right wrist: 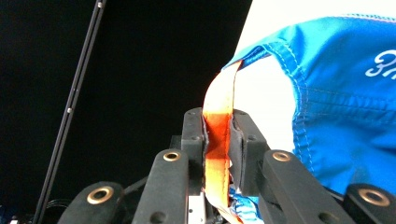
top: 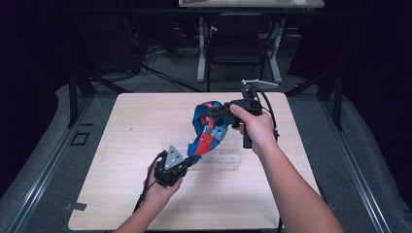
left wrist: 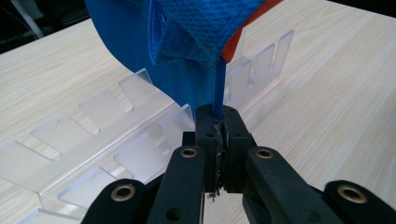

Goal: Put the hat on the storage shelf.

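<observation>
a light wooden table (top: 121, 194) carries a clear plastic rack (top: 223, 156) with upright slots near its middle. behind it stand a dark chair (top: 236, 46) and a white-legged desk (top: 252, 4), with cables (top: 160, 73) on the grey floor.

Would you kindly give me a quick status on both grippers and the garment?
Left gripper shut on blue garment edge; right gripper shut on its orange strap. Garment held above clear slotted rack. Nothing blocking.
</observation>
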`<state>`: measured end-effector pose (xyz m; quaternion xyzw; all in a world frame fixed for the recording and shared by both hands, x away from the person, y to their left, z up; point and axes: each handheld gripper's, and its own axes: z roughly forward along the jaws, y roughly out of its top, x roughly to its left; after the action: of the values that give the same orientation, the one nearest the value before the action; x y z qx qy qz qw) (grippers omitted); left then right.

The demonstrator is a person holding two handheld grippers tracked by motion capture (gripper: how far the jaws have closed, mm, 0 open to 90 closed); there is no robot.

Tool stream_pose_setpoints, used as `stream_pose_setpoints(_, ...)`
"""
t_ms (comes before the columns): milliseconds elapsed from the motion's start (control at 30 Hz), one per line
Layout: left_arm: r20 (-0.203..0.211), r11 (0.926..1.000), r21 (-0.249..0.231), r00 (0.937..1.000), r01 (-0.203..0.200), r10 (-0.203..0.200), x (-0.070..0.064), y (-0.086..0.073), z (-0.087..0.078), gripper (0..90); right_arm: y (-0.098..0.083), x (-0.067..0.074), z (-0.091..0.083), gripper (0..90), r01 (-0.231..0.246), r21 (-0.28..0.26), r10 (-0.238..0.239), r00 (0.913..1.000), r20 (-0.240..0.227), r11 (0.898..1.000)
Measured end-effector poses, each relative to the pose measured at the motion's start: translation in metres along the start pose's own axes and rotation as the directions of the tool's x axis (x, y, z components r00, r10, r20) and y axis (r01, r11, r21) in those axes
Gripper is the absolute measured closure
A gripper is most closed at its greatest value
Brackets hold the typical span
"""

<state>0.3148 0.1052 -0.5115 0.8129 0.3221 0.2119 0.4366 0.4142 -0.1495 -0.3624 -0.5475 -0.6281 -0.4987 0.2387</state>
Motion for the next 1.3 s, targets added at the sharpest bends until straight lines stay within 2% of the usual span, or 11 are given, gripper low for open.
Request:
stream_pose_setpoints(300, 0.013, 0.9996, 0.017, 0.9997, 0.021, -0.022, 0.003, -0.010, 0.004, 88.1, -0.003, -0.011, 0.005, 77.4, -0.015, 0.010, 0.015, 0.9998, 0.011, 1.000)
stream_pose_setpoints(567, 0.003, 0.9995, 0.017, 0.9996, 0.028, -0.028, 0.002, -0.012, 0.003, 87.2, -0.003, -0.013, 0.005, 77.1, -0.016, 0.012, 0.015, 0.9998, 0.011, 1.000)
stream_pose_setpoints(667, 0.000, 0.9993, 0.012, 0.9993, 0.036, -0.036, 0.003, -0.012, 0.002, 83.5, -0.004, -0.013, 0.005, 76.4, -0.009, 0.013, 0.009, 0.9997, 0.022, 1.000)
stream_pose_setpoints(1033, -0.012, 0.9988, 0.004, 0.9987, 0.049, -0.049, 0.006, -0.016, -0.001, 78.7, -0.004, -0.024, -0.011, 73.4, -0.018, -0.030, 0.019, 0.9976, 0.066, 0.999)
stream_pose_setpoints(1300, -0.010, 0.9984, 0.012, 0.9984, 0.055, -0.055, 0.006, -0.018, -0.002, 74.0, -0.007, -0.030, -0.018, 72.6, -0.026, -0.042, 0.029, 0.9971, 0.071, 0.999)
